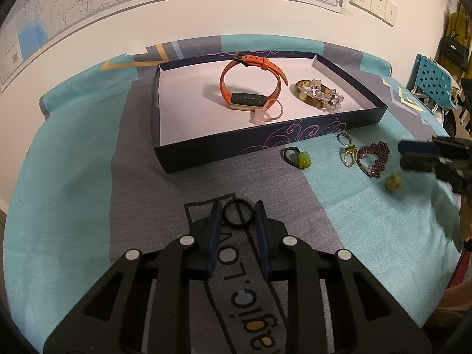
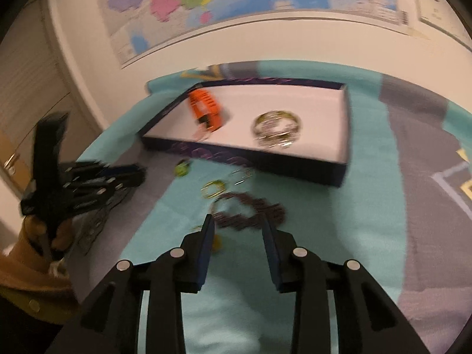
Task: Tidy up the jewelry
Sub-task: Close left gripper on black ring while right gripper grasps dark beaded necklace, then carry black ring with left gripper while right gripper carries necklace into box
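At lower centre the left claw [image 1: 237, 211] pinched the black ring [image 1: 237, 211], best carried level to the tray [image 1: 265, 144] at mid-frame, while the right claw [image 2: 237, 221] gaped over the beaded bracelet [image 2: 250, 211].

- On the grey patch of the cloth [image 1: 165, 183] under the left gripper [image 1: 238, 216] — printed letters, upside down in the left wrist view, reading roughly "agic.LOV"; the ends are hidden by the gripper body.
- The wall map [image 1: 97, 3] carries print and a barcode — too small to read.
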Available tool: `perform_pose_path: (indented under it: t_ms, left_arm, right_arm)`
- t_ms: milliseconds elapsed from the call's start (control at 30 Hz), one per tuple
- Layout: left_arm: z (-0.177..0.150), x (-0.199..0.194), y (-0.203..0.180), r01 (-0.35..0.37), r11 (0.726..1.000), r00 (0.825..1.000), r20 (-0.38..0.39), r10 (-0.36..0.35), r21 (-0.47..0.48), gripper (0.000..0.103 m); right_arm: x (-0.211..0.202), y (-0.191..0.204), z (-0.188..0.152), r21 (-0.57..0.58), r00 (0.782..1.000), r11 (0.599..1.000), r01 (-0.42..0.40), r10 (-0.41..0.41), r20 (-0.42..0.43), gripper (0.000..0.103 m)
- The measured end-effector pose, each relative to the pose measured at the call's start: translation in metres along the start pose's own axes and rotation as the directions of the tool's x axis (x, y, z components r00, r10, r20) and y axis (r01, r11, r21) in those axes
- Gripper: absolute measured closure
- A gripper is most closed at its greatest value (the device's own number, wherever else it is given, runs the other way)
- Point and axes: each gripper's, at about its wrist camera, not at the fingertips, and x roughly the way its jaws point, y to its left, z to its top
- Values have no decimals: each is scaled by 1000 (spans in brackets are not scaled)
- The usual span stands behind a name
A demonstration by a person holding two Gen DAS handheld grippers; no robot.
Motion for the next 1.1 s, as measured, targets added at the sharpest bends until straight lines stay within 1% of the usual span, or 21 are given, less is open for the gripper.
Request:
perform_pose_path:
  t_ms: [67,133,200,233,267,300,467,767,1100]
  left_arm:
    - [0,0,0,-1,1000,1000,0,1,1,80]
    - [1,0,-1,-2,1000,1000,0,2,2,80]
    - [1,0,-1,0,1000,1000,0,0,2,80]
    - [1,0,-1,0,1000,1000,0,0,2,80]
    - [1,0,-1,0,1000,1000,1,0,1,80]
    - [1,0,-1,2,1000,1000,1,-2,0,80]
    - [1,-1,-2,8,1000,1000,5,-8,-4,80]
    - [6,-8,-8,32,999,999,27,-32,6,80]
    - [24,-22,-15,39,999,995,89,-42,34,80]
  right_arm:
    - [6,-7,4,14,1000,1000,25,-25,-3,68]
    - [17,-11,7,10,997,998,65,-65,-33,68]
    - [26,-11,7,-2,996,997,75,-75,-47,68]
    - [27,-9,7,-11,996,996,83,-83,-42,70]
    - [28,-7,8,-24,995,996,91,-92,-44,84]
    - [28,-6,8,-31,995,995,93,-95,-44,92]
    - [22,-5,11,-22,997,997,79,-79,-24,93]
    - [-6,4,26,-26,997,998,53,-51,58,93]
    - [-19,11,41,-46,993,998,49,-43,106,93]
